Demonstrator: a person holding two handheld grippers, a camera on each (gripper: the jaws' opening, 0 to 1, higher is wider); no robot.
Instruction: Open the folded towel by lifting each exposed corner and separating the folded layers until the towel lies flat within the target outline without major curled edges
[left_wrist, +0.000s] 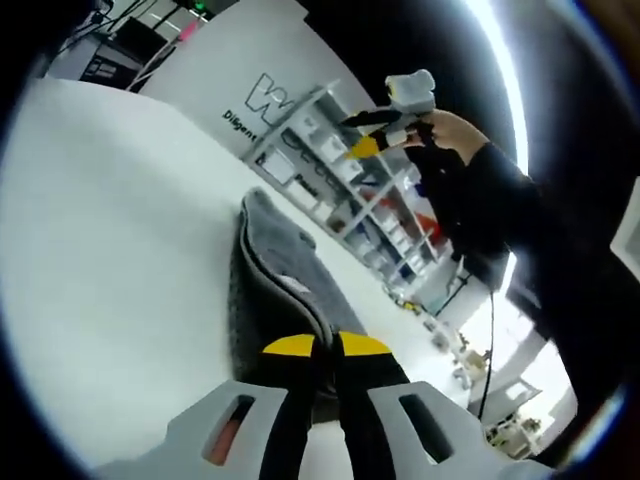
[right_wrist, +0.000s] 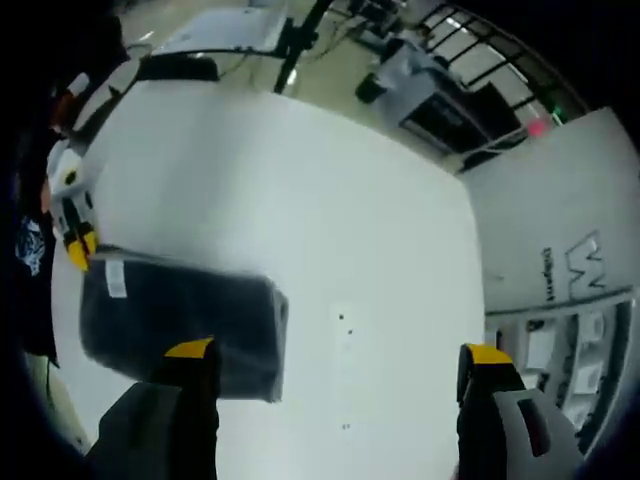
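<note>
The folded grey towel (left_wrist: 275, 290) lies on the white table (left_wrist: 110, 250), its near edge pinched in the closed left gripper (left_wrist: 325, 347). The right gripper (right_wrist: 335, 360) hangs above, jaws spread wide and empty. Judged soft, light and limp; the corner beside the white label (right_wrist: 115, 278) looks the best hold.

A white table (right_wrist: 300, 200) carries the things; its top is plain and smooth, with a few small dark specks in the right gripper view. A dark grey folded towel (right_wrist: 175, 320) lies directly on it, near one edge of the top, a white label showing on its upper layer. In the left gripper view the table (left_wrist: 110, 230) carries the same towel (left_wrist: 275, 290), its layers stacked.
</note>
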